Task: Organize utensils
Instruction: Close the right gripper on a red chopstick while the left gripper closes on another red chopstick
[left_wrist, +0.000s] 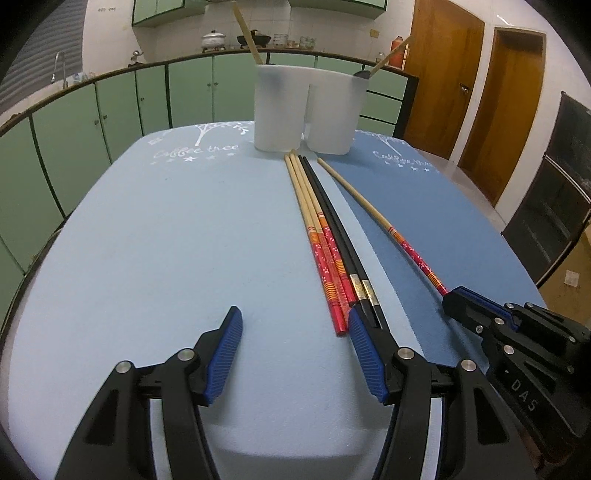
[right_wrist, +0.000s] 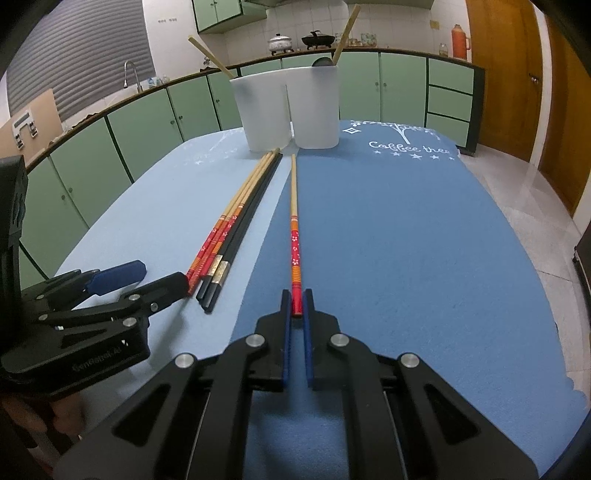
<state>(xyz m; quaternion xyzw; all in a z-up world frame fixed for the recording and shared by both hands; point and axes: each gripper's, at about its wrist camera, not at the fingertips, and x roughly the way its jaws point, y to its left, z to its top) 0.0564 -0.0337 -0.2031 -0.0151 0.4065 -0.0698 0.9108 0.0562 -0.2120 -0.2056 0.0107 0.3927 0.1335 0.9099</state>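
**Right tongs clamp one chopstick**

On the blue-clothed desk (right_wrist: 406, 240) a white holder (right_wrist: 288, 107) stands at the far end. A bundle (left_wrist: 325, 240) of chopsticks lies before it. Left tongs (left_wrist: 295, 328) gape beside the bundle's near ends, perhaps touching. Right tongs (right_wrist: 296, 301) grip a lone chopstick (right_wrist: 294, 229).

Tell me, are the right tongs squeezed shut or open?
Shut. The right tongs pinch the red end of a single chopstick lying on the blue mat.
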